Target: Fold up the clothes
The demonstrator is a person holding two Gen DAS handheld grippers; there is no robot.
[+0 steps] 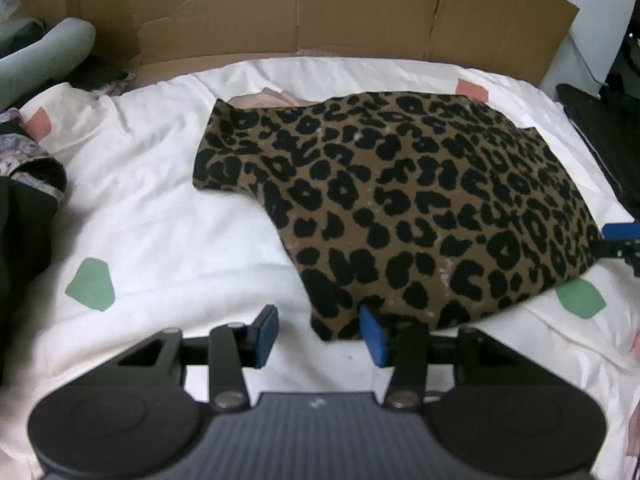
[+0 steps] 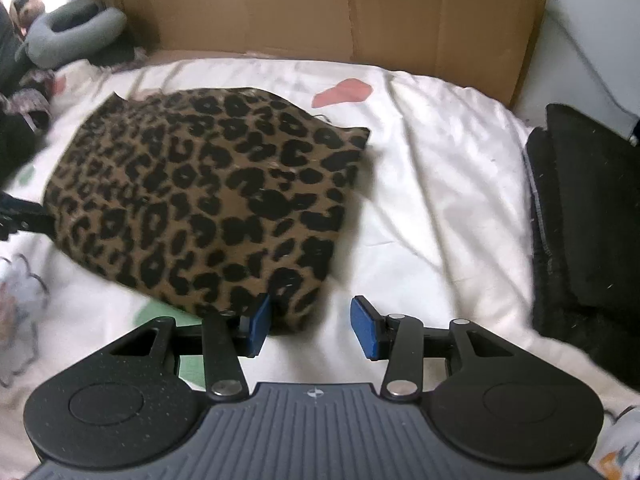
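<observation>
A leopard-print garment (image 1: 408,216) lies folded over on the white bed sheet (image 1: 168,216); it also shows in the right wrist view (image 2: 200,200). My left gripper (image 1: 320,334) is open at the garment's near left corner, the cloth edge lying between its blue pads and over the right one. My right gripper (image 2: 310,326) is open at the garment's near right corner, the cloth draped over its left pad. The right gripper's tip shows at the far right of the left wrist view (image 1: 620,240). A pink cloth (image 1: 264,98) peeks out behind the garment.
A cardboard wall (image 1: 304,8) stands along the far edge of the bed. Dark clothes (image 1: 24,216) lie at the left, a black folded item (image 2: 588,216) at the right. A grey plush (image 2: 72,32) sits at the far left.
</observation>
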